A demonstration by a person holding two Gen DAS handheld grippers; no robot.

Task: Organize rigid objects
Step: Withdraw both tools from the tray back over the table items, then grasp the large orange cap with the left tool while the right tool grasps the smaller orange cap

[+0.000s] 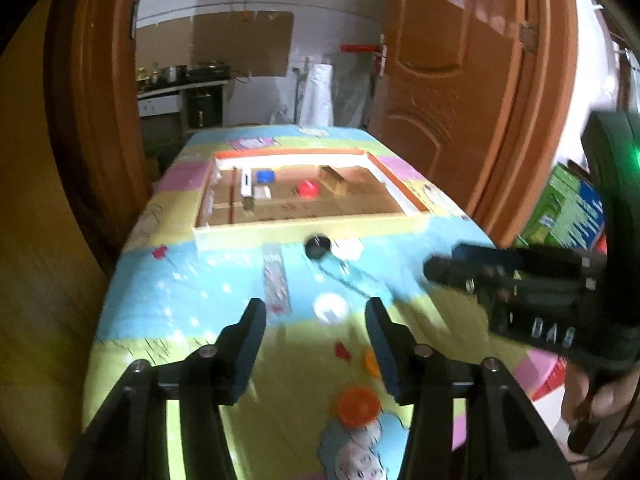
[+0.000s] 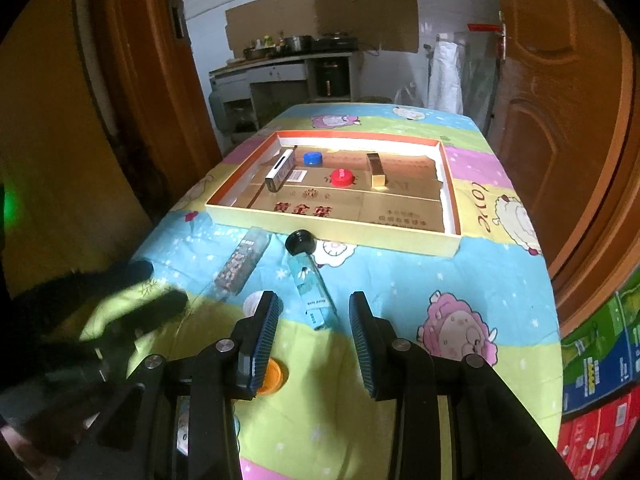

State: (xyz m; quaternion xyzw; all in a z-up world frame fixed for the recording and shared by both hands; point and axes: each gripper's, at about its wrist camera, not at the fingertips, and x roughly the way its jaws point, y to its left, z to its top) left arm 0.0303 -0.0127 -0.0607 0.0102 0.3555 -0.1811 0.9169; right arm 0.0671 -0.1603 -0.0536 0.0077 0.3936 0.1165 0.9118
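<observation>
A shallow cardboard tray point(image 2: 332, 224) sits mid-table and holds a silver box point(image 2: 280, 170), a blue cap point(image 2: 312, 157), a red cap point(image 2: 342, 178) and a gold box point(image 2: 376, 174). In front of it lie a black cap point(image 2: 301, 241), a teal slim box point(image 2: 310, 288), a patterned slim box point(image 2: 242, 262), a white cap point(image 1: 330, 308) and an orange cap point(image 1: 357, 406). My left gripper point(image 1: 314, 316) is open above the cloth, with the white cap just beyond its tips. My right gripper point(image 2: 314, 312) is open, and the teal box's near end lies between its fingers, untouched.
A second orange cap point(image 1: 371, 362) is partly hidden behind a left finger. The table has a cartoon-print cloth point(image 2: 460, 280). An orange door point(image 1: 460, 80) stands at the right, with stacked coloured cartons point(image 2: 600, 360) below it. A kitchen counter point(image 2: 288, 60) shows through the doorway beyond.
</observation>
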